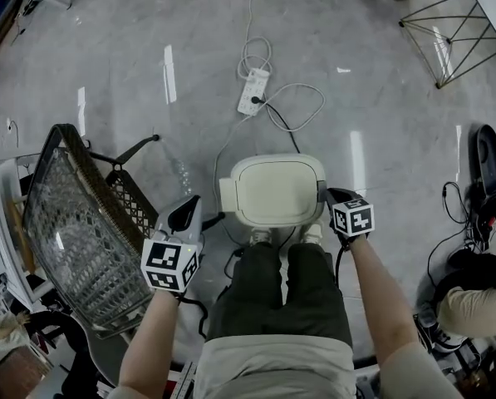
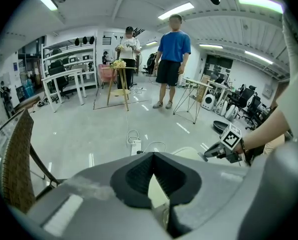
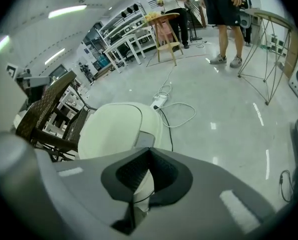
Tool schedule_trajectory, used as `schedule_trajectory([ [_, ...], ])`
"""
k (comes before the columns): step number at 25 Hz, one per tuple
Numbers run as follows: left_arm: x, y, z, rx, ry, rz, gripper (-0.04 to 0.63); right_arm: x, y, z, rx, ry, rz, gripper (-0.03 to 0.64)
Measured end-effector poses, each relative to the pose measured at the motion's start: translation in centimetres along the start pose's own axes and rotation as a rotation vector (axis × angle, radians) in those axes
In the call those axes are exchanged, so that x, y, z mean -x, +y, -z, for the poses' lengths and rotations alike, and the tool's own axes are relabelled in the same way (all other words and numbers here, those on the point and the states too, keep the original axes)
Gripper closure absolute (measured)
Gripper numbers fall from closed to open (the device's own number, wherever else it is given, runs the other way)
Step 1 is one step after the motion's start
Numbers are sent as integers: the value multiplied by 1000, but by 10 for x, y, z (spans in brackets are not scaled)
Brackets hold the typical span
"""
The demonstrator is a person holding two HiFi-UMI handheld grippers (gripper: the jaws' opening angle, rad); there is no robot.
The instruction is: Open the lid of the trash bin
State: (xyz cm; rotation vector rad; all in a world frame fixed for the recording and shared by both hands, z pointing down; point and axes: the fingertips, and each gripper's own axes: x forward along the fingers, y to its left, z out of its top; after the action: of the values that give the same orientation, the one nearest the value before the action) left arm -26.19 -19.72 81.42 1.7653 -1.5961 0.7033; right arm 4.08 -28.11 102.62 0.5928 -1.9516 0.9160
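The cream trash bin (image 1: 272, 191) stands on the grey floor right in front of my feet, its lid down flat. My left gripper (image 1: 189, 204) hovers just off the bin's left side, jaws shut with nothing between them. My right gripper (image 1: 331, 194) sits against the bin's right edge, also shut and empty. In the left gripper view a sliver of the bin (image 2: 187, 152) shows past the shut left gripper (image 2: 153, 154), with the right gripper (image 2: 216, 153) beyond it. The right gripper view shows the closed lid (image 3: 116, 129) with a grey panel (image 3: 145, 140) under the right gripper (image 3: 149, 149).
A woven wicker chair (image 1: 73, 231) stands close on the left. A power strip (image 1: 253, 90) with looped cables lies on the floor beyond the bin. A wire-frame stand (image 1: 447, 40) is at the far right. Two people (image 2: 172, 59) stand farther off; another person (image 1: 472, 306) is low at the right.
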Motion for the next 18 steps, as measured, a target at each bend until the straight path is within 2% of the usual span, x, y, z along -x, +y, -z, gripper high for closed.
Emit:
schedule_trajectory([
  [9,30,6,-24,-29,-25,-34,594,14,11,-13,-9,10,29,614],
  [18,94,-4,-82,5,-88,-49,594,122,66,-81,-10,-119,16,614],
])
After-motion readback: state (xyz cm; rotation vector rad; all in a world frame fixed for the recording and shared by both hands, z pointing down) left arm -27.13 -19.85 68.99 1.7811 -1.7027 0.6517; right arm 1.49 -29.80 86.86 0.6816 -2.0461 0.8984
